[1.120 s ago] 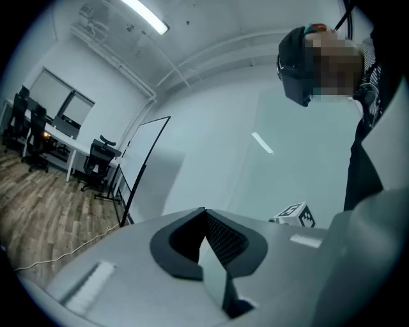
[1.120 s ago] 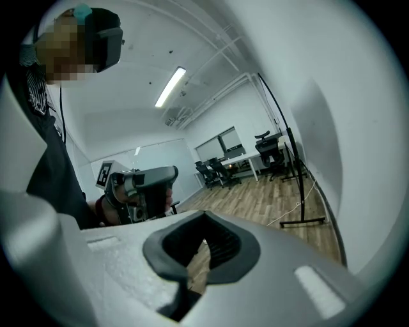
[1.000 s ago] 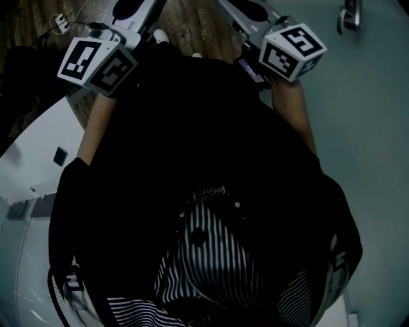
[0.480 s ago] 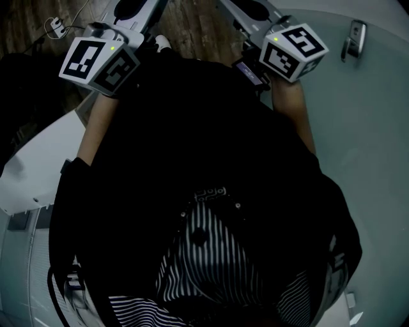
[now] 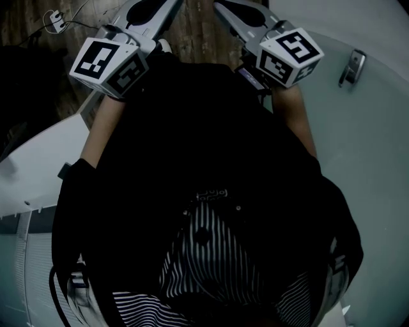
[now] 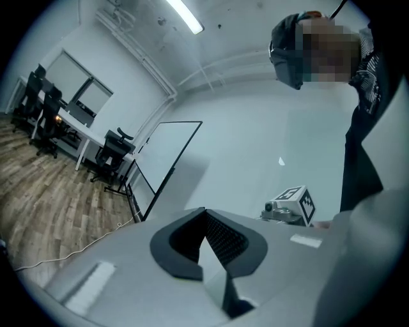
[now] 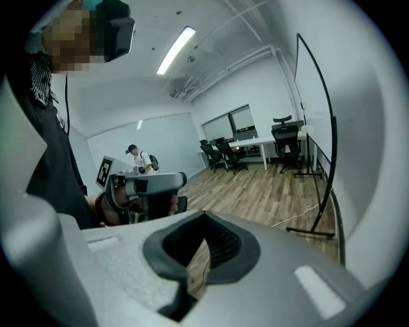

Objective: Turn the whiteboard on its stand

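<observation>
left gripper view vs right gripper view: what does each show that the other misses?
Left gripper view only: a whiteboard on its stand, seen whole, and the marker cube of the right gripper. Right gripper view only: a bystander with a backpack, and a dark board frame close by. Both: wood floor, desks with chairs, a ceiling light; the left gripper and the right alike shut, nothing between the jaws.

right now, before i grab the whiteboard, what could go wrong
The cable runs across the floor toward the whiteboard stand. It could snag the stand or trip you as the board turns. The left gripper and right gripper both have fingers closed and empty, so they would just bump the board unless opened first.
</observation>
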